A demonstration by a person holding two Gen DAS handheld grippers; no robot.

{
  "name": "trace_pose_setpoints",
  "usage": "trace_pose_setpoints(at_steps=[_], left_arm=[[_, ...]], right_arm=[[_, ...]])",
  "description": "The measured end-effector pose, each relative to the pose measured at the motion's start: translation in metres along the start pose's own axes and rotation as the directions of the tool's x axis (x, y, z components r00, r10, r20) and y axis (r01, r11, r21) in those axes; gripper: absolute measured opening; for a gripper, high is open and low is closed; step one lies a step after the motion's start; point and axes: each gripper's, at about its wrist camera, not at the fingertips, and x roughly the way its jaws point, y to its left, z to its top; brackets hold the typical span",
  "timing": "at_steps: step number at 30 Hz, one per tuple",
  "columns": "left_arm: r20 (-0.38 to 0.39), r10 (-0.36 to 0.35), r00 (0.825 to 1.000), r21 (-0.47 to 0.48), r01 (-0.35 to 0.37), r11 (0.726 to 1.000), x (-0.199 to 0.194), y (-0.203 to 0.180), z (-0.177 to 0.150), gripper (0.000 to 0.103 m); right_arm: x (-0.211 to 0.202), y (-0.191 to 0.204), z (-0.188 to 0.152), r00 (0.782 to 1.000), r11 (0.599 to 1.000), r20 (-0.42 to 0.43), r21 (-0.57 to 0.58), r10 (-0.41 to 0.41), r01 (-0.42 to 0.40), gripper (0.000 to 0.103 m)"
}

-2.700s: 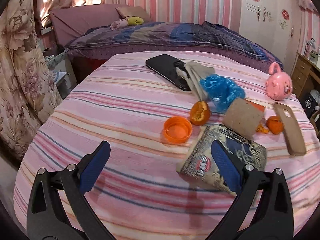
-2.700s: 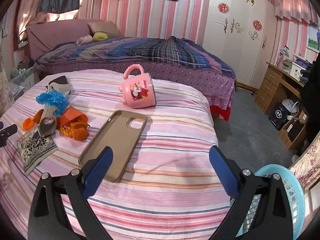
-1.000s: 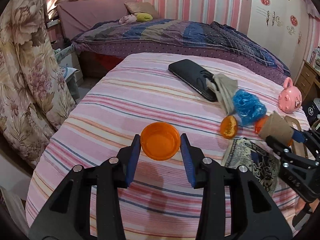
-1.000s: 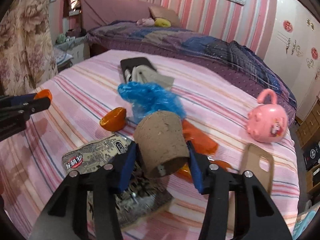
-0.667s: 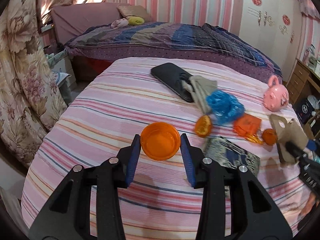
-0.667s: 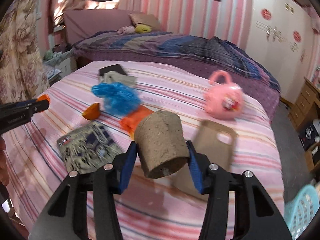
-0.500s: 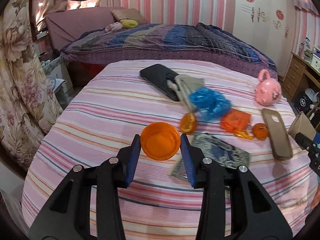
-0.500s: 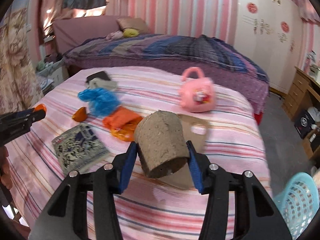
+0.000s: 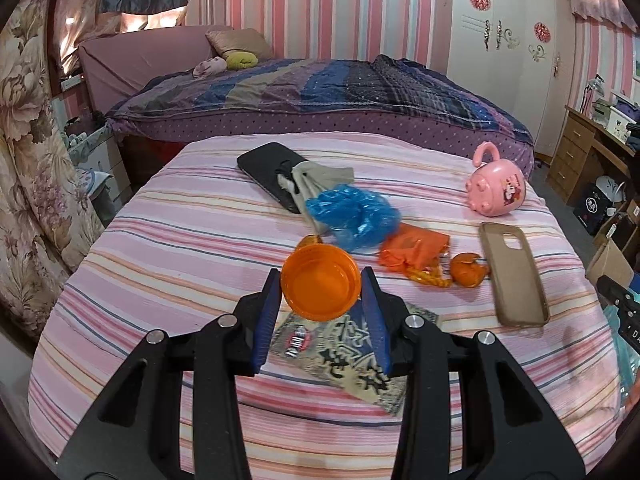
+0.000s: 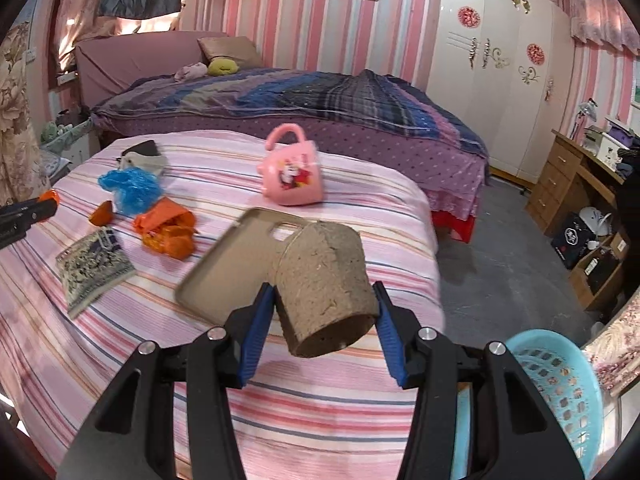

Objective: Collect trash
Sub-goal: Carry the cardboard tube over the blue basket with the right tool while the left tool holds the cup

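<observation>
Trash lies across the pink striped bed [image 9: 168, 248], and some of it is already picked up. The left hand-held gripper [image 9: 320, 308] is clamped on an orange plastic lid [image 9: 320, 285], held above the bed with its hollow side toward the camera. Under it lies a flattened patterned packet [image 9: 344, 356]. At about 1 o'clock from the lid sit a crumpled blue plastic bag [image 9: 354, 216], an orange wrapper [image 9: 412, 250] and a piece of orange peel [image 9: 466, 270]. A tan phone case [image 9: 514, 272] lies at 3 o'clock, and a pink mug [image 9: 498, 190] rests on its side beyond it. A black phone [image 9: 268, 172] with a grey cloth [image 9: 320, 178] over it lies at 12 o'clock.

The right hand-held gripper [image 10: 324, 320] grips a brown cardboard tube [image 10: 324, 296], lifted above the bed's near edge. A light blue basket [image 10: 560, 396] stands on the floor at 4 o'clock from the tube.
</observation>
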Motion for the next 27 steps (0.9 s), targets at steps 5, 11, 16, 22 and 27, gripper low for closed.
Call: trace_pose_setpoints(at_steps=[5, 11, 16, 22, 27], left_arm=[[0.01, -0.018, 1.0, 0.009, 0.018, 1.0, -0.002, -0.018, 0.001, 0.039], [0.02, -0.033, 0.999, 0.034, 0.032, 0.999, -0.004, -0.044, -0.002, 0.039], [0.025, -0.044, 0.999, 0.068, 0.042, 0.997, -0.007, -0.065, -0.008, 0.039], [0.024, -0.084, 0.996, 0.098, 0.082, 0.992, -0.014, -0.099, -0.016, 0.039], [0.046, -0.113, 0.992, 0.136, 0.106, 0.985, -0.025, -0.135, -0.021, 0.039]], right_arm=[[-0.01, -0.033, -0.006, 0.999, 0.999, 0.01, 0.032, -0.042, 0.042, 0.05], [-0.019, -0.075, -0.02, 0.995, 0.994, -0.002, 0.053, -0.097, 0.097, 0.05], [-0.027, -0.123, -0.037, 0.992, 0.985, -0.02, 0.117, -0.128, 0.129, 0.05], [-0.034, -0.162, -0.053, 0.986, 0.972, -0.028, 0.165, -0.164, 0.166, 0.05], [-0.039, -0.189, -0.065, 0.982, 0.961, -0.037, 0.198, -0.187, 0.19, 0.05]])
